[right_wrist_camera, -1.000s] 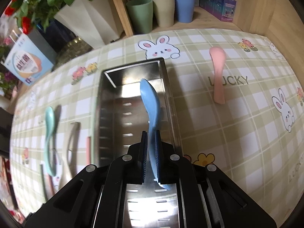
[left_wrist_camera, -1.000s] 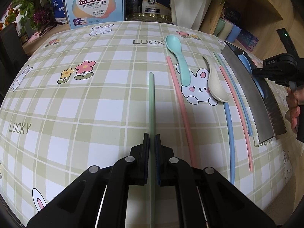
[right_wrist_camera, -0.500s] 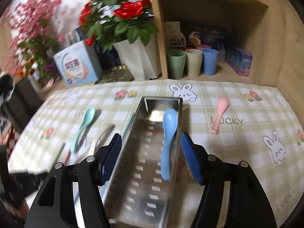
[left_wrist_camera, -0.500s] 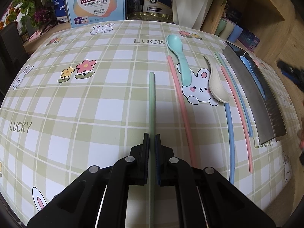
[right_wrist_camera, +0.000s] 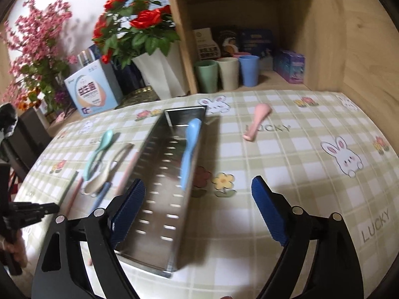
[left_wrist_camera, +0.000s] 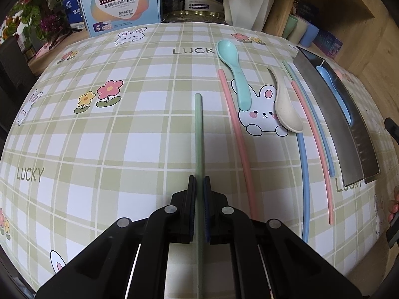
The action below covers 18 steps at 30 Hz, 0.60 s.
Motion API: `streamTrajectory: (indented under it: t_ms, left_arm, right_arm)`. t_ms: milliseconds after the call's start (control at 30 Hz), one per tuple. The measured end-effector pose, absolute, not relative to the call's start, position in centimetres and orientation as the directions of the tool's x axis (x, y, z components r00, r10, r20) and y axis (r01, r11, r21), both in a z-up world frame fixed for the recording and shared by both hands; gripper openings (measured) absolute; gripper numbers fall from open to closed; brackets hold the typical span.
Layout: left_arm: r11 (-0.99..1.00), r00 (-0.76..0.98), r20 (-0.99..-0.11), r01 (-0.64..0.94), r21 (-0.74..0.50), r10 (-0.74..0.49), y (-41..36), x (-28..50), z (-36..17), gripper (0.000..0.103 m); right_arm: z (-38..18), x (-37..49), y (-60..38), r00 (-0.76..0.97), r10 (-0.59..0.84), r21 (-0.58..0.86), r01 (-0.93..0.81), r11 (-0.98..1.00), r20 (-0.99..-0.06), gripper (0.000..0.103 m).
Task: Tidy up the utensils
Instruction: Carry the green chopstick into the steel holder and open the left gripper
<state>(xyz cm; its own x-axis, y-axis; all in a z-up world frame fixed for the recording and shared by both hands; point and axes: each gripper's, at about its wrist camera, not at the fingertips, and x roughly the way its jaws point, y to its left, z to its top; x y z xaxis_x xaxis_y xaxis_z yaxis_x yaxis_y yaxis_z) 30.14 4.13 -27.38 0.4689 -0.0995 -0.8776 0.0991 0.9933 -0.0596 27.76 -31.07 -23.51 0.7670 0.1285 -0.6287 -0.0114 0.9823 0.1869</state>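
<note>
Left gripper [left_wrist_camera: 199, 182]: fingers pinched on green stick [left_wrist_camera: 198, 129], lower centre of frame, stick lying along the checked surface [left_wrist_camera: 124, 137]; right gripper [right_wrist_camera: 197, 206]: fingers spread wide, holding nothing, low in frame above steel tray [right_wrist_camera: 159, 199]; blue spoon [right_wrist_camera: 190, 149] inside tray, mid-frame; pink spoon [right_wrist_camera: 258, 119] on surface, upper right of tray.

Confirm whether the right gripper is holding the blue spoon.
No: the right gripper stands wide open and bare, while the blue spoon lies inside the metal tray.
</note>
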Motion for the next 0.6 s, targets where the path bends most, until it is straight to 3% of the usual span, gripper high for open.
streamTrajectory:
  t_ms: [300,600]
  left_arm:
    - [0.992,0.489,-0.864,0.084,-0.096,-0.124,3.9,30.1,-24.6,0.005]
    - [0.976,0.494,-0.842,0.106,-0.188,-0.216,-1.2,31.5,-20.2,0.005]
  right_arm:
    - [-24.7,27.1,-33.2,0.779,0.112,0.205,0.022,0.979,-0.617,0.086]
    - [-25.5,27.5,-35.2,0.781,0.101,0.24,0.064,0.969,-0.616,0.087]
